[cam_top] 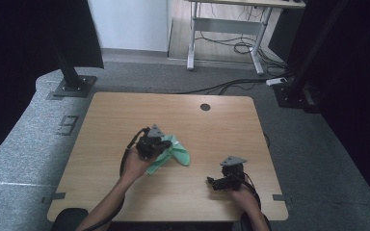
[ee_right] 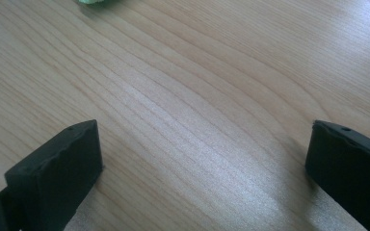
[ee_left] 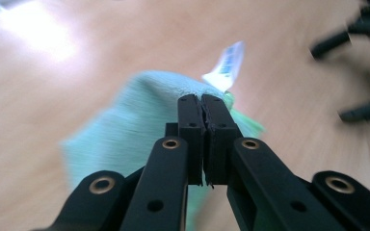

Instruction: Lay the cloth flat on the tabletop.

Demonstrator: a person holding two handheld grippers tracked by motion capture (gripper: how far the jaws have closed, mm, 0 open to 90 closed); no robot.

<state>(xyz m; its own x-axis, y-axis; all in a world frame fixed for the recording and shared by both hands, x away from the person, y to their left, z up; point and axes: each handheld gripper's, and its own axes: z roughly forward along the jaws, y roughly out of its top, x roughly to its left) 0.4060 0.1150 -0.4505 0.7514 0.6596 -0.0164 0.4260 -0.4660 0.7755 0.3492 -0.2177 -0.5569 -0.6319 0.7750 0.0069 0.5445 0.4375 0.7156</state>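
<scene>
A light green cloth (cam_top: 177, 153) lies bunched near the middle of the wooden table (cam_top: 125, 110). My left gripper (cam_top: 163, 144) is over its left part, shut on a fold of it. In the left gripper view the two pads (ee_left: 191, 115) meet with the green cloth (ee_left: 135, 115) pinched at their tips, and a white label (ee_left: 227, 65) sticks up behind them. My left gripper (ee_left: 201, 103) holds the fold slightly raised. My right gripper (cam_top: 212, 182) rests low near the front right of the table, open. Its jaws stand wide over bare wood (ee_right: 202, 149), with a scrap of the green cloth (ee_right: 94, 2) far ahead.
A round cable hole (cam_top: 205, 107) sits near the table's far edge. Black stand bases (cam_top: 72, 86) flank the table on the grey floor. A white desk frame (cam_top: 226, 29) and cables lie beyond. The right gripper's open jaws (ee_left: 327, 83) show blurred in the left gripper view.
</scene>
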